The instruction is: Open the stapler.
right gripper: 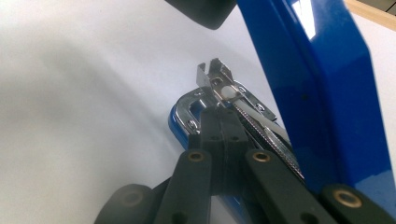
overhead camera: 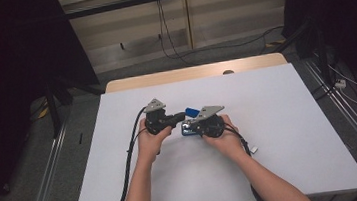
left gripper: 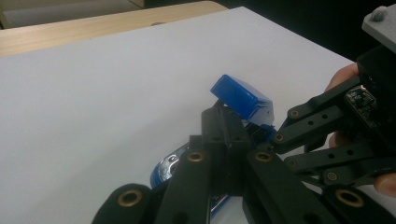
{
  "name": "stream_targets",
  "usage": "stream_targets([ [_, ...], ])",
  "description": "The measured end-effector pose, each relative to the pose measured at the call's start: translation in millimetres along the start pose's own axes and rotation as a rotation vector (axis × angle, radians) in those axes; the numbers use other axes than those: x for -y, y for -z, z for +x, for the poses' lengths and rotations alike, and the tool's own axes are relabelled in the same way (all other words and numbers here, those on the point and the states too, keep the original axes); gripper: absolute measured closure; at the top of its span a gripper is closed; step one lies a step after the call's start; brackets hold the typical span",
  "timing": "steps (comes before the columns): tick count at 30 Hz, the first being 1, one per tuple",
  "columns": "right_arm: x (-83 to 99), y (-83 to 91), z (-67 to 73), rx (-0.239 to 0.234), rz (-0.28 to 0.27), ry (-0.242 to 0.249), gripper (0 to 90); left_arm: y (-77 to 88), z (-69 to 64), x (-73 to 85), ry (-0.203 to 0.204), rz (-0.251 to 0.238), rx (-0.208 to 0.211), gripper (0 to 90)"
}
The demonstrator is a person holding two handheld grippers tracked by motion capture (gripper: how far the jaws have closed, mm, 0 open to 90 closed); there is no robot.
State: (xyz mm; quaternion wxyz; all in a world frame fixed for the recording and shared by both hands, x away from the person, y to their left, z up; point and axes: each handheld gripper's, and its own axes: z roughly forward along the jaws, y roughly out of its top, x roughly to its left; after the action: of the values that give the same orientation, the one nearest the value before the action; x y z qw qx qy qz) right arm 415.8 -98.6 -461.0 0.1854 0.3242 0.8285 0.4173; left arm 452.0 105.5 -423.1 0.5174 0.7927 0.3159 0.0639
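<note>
White sheet over wooden table, dark room; left gripper, right gripper both shut at blue stapler.

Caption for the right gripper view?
Right gripper, jaws shut, at an opened blue plastic stapler with chrome magazine exposed.

No readable text, label, brand, number or sign appears in any of the three views. The blue stapler carries no legible marking on its plastic cover or metal parts, and the white table surface is blank. The small circuit board on the right gripper, seen in the left gripper view, is too blurred to read.
</note>
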Motion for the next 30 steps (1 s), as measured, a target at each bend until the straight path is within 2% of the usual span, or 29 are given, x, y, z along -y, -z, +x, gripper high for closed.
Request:
stream_targets([
  [13,0.5,2.2,-0.8,0.017,0.003,-0.002,90.0,-0.3,0.4,-0.4,0.007,0.0,-0.002,90.0],
  [20,2.8,3.1,-0.8,0.023,-0.024,-0.033,90.0,-0.7,0.4,-0.6,0.012,0.001,-0.004,90.0],
  [26,-2.4,7.7,-2.0,0.029,-0.06,-0.046,90.0,-0.6,-0.1,-1.1,0.007,0.002,-0.006,90.0],
  [30,-6.0,9.7,-0.7,0.05,-0.072,-0.026,90.0,-0.7,-0.4,-1.3,0.008,0.001,-0.009,90.0],
])
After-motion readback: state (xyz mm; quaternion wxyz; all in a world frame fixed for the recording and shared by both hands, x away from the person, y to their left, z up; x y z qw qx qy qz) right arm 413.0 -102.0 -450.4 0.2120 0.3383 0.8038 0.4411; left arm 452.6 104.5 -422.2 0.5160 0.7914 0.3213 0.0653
